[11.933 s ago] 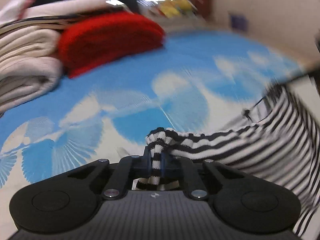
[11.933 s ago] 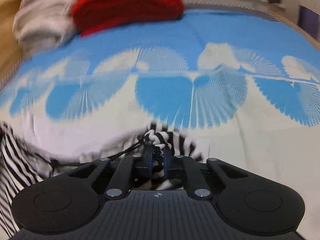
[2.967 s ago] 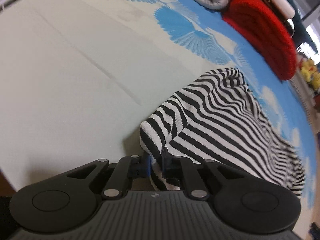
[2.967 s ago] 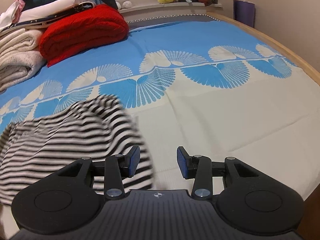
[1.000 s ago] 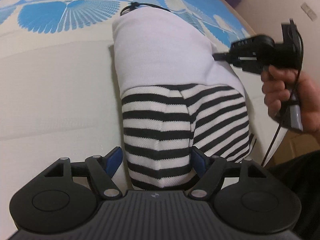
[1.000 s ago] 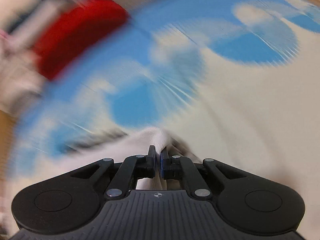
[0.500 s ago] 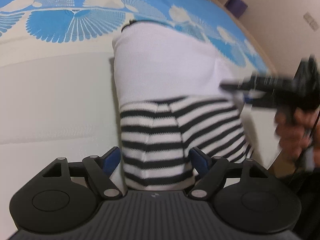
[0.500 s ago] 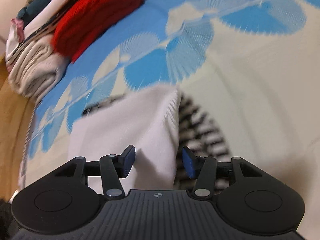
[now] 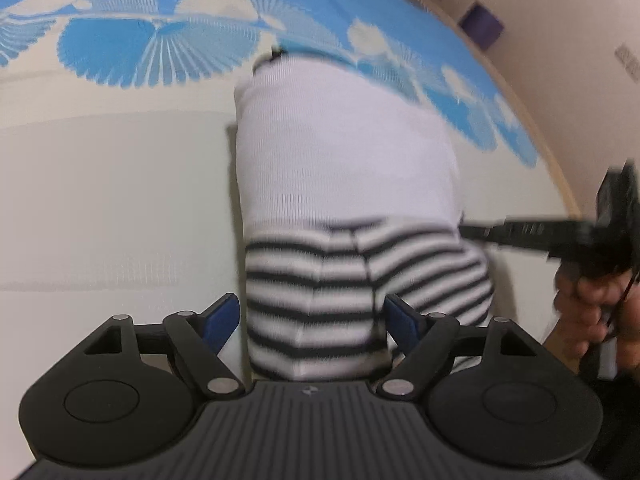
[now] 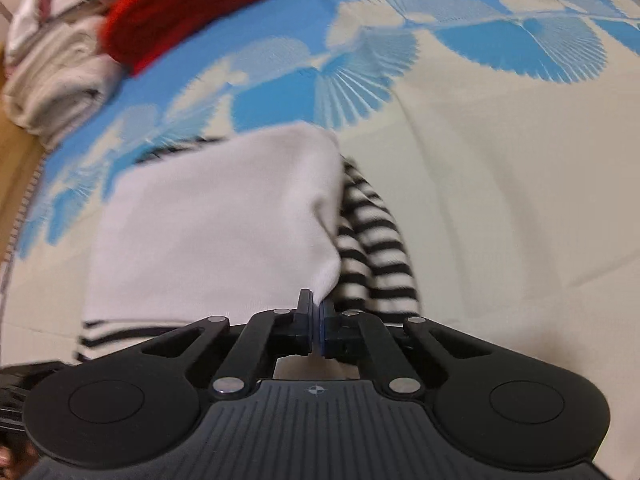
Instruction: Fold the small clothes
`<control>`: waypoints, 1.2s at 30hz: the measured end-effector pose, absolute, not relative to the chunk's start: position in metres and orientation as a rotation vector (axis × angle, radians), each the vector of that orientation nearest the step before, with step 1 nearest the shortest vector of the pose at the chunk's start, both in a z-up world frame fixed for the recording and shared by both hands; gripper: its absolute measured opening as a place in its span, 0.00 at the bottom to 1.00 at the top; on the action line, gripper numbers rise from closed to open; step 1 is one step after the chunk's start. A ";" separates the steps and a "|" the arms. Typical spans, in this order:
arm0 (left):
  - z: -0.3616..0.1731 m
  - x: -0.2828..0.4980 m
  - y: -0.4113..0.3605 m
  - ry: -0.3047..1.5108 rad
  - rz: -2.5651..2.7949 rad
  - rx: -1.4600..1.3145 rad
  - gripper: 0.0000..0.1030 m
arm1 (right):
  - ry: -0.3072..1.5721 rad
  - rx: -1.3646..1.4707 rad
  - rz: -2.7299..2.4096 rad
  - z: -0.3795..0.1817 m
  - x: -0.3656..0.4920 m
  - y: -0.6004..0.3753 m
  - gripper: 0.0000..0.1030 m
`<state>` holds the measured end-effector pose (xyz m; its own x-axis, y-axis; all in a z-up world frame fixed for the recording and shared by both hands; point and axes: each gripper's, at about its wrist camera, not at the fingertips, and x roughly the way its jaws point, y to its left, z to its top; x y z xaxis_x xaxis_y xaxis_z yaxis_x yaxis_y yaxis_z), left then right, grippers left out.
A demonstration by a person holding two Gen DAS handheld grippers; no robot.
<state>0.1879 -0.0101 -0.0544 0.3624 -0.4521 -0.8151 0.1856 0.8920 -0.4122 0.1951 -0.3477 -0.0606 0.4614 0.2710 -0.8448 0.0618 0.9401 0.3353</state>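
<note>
A small black-and-white striped garment (image 9: 344, 168) lies folded on the bed, its plain white inner side on top and the striped hem nearest me. My left gripper (image 9: 312, 320) stands open astride the striped hem, with the left pad clear of the cloth. My right gripper (image 10: 316, 308) is shut on the near corner of the garment's (image 10: 224, 220) white top layer, beside a striped fold (image 10: 376, 240). In the left wrist view the right gripper (image 9: 466, 232) comes in from the right, held by a hand (image 9: 592, 300).
The bed sheet (image 9: 120, 200) is cream with blue fan patterns at the far side. A red knit blanket (image 10: 192, 4) and folded beige towels (image 10: 60, 80) are stacked at the far left. The wooden bed edge (image 9: 560, 176) and a wall run along the right.
My right gripper, open over the white fold half a second ago, has closed on its corner. The left gripper has stayed astride the striped hem.
</note>
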 end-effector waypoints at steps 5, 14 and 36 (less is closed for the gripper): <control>-0.052 0.214 0.013 1.072 -0.352 -0.434 0.81 | 0.982 0.475 0.103 -0.049 0.191 -0.368 0.08; -0.099 0.252 0.006 1.149 -0.367 -0.660 0.86 | 1.092 0.497 0.131 -0.075 0.202 -0.358 0.47; -0.010 0.306 0.041 0.859 -0.239 -0.346 0.58 | 0.890 0.457 0.247 -0.048 0.280 -0.266 0.08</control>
<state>0.3059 0.0407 -0.0103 0.6317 -0.3421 -0.6956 0.0666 0.9180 -0.3910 0.2802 -0.2664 -0.0475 0.6099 0.3917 -0.6890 -0.0198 0.8766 0.4808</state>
